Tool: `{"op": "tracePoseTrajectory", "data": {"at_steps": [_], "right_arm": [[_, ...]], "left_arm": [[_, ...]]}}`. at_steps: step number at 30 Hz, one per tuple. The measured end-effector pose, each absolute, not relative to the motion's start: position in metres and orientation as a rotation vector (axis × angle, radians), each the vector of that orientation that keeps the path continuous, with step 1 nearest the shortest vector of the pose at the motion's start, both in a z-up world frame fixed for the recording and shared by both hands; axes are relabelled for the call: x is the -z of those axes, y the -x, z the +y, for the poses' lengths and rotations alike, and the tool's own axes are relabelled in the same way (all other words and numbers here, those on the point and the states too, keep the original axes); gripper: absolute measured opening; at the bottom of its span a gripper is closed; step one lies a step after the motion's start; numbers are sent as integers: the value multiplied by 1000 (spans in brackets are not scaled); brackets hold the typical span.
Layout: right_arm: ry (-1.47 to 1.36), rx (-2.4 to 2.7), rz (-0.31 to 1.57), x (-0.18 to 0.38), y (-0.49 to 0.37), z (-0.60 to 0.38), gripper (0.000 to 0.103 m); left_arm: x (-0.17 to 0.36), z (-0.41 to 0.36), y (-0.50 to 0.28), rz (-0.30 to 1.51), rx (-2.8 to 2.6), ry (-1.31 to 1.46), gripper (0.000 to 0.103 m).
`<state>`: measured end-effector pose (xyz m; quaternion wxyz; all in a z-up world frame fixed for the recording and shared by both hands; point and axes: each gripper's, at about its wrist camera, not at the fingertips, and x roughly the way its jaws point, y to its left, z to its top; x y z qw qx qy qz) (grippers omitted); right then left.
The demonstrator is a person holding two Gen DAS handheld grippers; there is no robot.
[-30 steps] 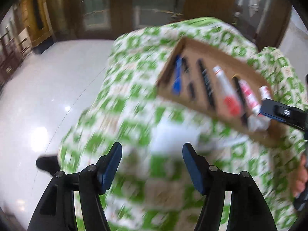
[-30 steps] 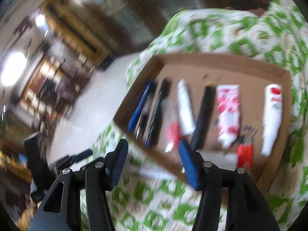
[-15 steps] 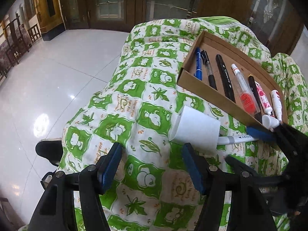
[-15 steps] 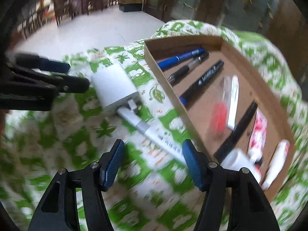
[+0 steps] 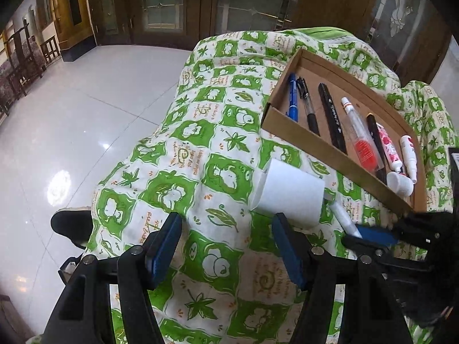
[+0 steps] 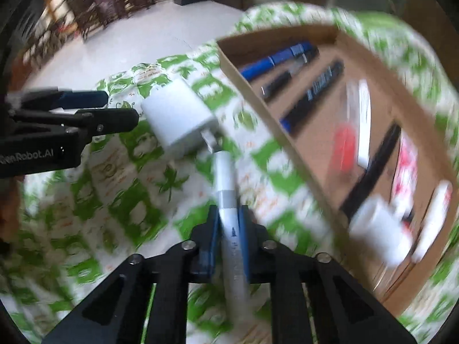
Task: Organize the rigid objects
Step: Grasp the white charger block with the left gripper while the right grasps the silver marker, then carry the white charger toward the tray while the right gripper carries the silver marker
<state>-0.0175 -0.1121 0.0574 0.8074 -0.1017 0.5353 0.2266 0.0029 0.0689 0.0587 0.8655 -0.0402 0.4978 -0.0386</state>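
Starting on the left, the left gripper (image 5: pixel 226 246) hangs over the green cloth (image 5: pixel 178 154) with its jaws wide and nothing in them. Just past its tips lies the white block (image 5: pixel 289 195), flat on the cloth and not held. It looks like a charger, with a small stub poking out of one end.

Next comes the white pen (image 6: pixel 228 200). The right gripper (image 6: pixel 228 243) has its jaws pinched tight on the pen's middle, and the pen points ahead toward the block. The pen's tip is very near the block's stub. I cannot tell if they touch, since the right view is blurry.

On the right sits the box (image 5: pixel 330 149), a low brown tray. Inside it, pens and small tubes lie side by side in a row.

I think the step now is to carry the pen into the box. To do it well, lift the pen straight up first so it does not bump the block. Keep the squeeze firm, because a round pen can roll or slip. Turn it to lie the same way as the other pens. Lower it into a bare spot in the row, then let go gently so nothing gets knocked.
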Motion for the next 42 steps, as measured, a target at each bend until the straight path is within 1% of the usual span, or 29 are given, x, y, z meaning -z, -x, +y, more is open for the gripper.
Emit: {"op": "tracePoseTrajectory", "data": {"at_steps": [4,6,7,9,10,14,20,21,22,23,30,37,42], "right_arm": [[-146,-504,1295,-53,19,-153,12],[-281,-489,1363,-43,26,-173,12],[-313,-479,1380,-38,29,-179,12],[-354,-477,1389,-35,32,-186,12],[-354,-476,1389,-35,30,-186,12],[-296,-466,1381,-32,21,-179,12],[-271,-465,1370,-34,19,-169,12],[-262,-465,1366,-34,19,-166,12],[-251,-465,1362,-34,19,-164,12],[-240,-465,1359,-33,18,-160,12],[-195,-461,1326,-37,24,-142,12],[-260,-485,1229,-62,32,-142,12],[-231,-425,1320,-43,32,-137,12]], "left_arm": [[-61,63,-1,1032,100,50,69],[-63,56,1,1020,131,29,69],[-63,52,1,1017,142,16,69],[-62,42,2,1015,166,-19,73],[-61,38,1,1014,177,-36,75],[-55,20,-4,1008,198,-133,78],[-37,9,-23,1023,185,-193,78],[-36,10,-24,1024,191,-178,76],[-37,12,-25,1022,207,-156,66],[-37,12,-25,1022,214,-150,60],[-43,18,-21,1043,224,-82,59],[-59,26,10,1064,226,-20,58],[-59,19,18,1082,240,-22,58]]}}
